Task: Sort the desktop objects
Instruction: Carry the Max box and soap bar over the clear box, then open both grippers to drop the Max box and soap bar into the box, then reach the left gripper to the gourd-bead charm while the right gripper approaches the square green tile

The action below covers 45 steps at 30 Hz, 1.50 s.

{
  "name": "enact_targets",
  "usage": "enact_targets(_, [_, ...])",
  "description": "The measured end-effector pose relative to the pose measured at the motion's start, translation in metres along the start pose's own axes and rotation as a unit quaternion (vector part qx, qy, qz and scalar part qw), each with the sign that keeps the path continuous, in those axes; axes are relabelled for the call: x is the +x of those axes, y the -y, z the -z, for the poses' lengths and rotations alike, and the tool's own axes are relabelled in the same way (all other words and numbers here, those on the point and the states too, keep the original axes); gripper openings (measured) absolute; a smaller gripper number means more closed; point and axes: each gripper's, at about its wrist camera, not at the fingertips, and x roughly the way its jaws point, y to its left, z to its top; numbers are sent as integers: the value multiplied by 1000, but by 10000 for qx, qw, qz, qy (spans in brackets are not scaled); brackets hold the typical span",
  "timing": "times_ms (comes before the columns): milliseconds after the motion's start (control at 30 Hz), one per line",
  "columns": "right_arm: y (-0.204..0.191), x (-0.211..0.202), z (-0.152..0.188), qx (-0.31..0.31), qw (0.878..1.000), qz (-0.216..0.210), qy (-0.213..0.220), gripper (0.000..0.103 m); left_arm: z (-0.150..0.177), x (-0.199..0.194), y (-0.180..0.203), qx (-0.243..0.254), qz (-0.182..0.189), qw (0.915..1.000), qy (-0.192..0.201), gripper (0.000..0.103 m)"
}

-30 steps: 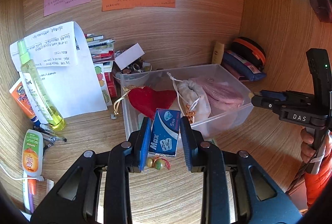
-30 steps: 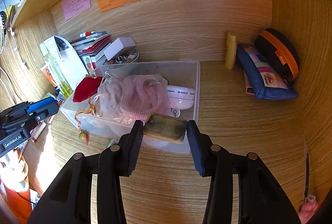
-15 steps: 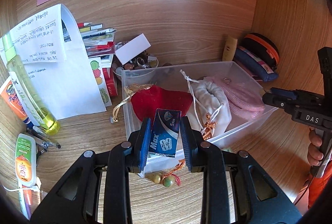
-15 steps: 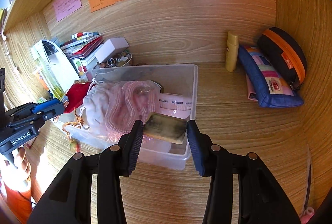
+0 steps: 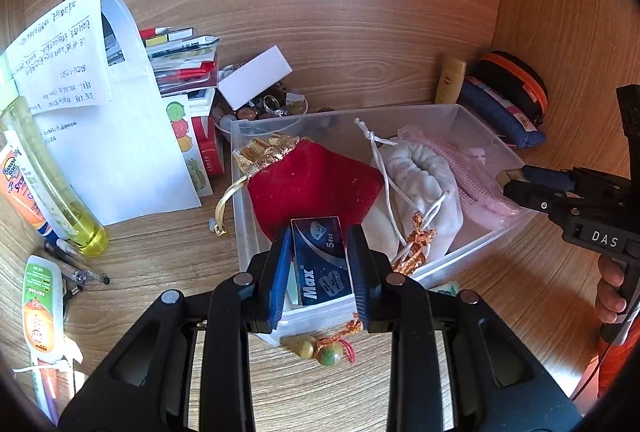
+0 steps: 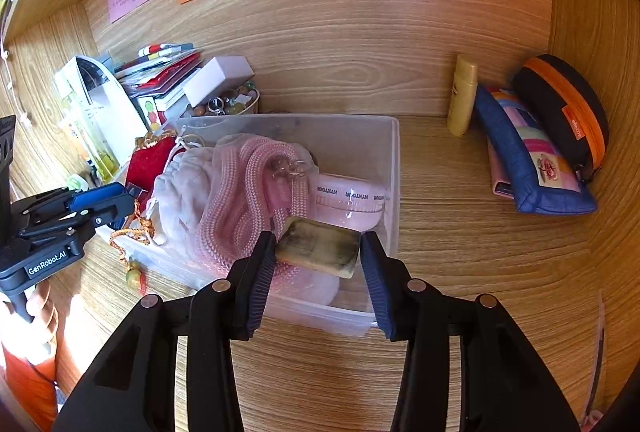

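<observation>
A: Change since earlier? Left gripper (image 5: 318, 268), clamping the blue Max box (image 5: 322, 260), now hangs over the clear bin (image 5: 472, 256).
B: Right gripper (image 6: 318, 248) pinches the tan block (image 6: 318, 246) above that bin too.

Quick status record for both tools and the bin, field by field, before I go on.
left tool: shut on the blue Max box, held above the bin's near left corner
right tool: shut on the tan block, above the bin's near right part
clear plastic bin: holds a red pouch, a white drawstring bag, a pink mesh bag, a pink case
outside bin: beaded tassel hanging over the front wall
desk right: yellow tube, blue pouch, black-and-orange case
</observation>
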Motion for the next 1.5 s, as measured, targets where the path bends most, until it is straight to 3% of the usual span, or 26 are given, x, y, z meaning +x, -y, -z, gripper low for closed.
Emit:
enact_targets(200, [-9,-4,2,-220,9996,151,-27,44,2,-4,2,40,-25,10000,28,28])
enact_targets(333, [-16,-11,3,-338,9992,220,81,63,3,-11,5,98,1,9999,93,28])
enact_targets(400, [-21,-17,4,-414,9986,269,169,65,4,-15,6,117,11,9998,137,29])
enact_targets(500, [-25,-22,4,-436,9984,284,221,69,4,-21,6,128,29,9997,207,36])
enact_targets(600, [-28,-29,6,-447,9982,285,292,77,5,-28,4,115,49,9996,258,53])
enact_targets(633, [-29,-31,6,-455,9981,288,309,77,6,-30,3,103,66,9995,280,59])
enact_targets(833, [-38,-39,12,-524,9981,110,290,77,12,-39,-5,70,-7,9996,285,71])
enact_targets(1200, [-53,-40,30,-590,9982,-90,86,77,33,-41,-20,83,-249,9997,-12,82])
enact_targets(1500, [-60,-15,49,-554,9973,-254,-418,77,57,-13,-22,153,-205,9972,-708,83])
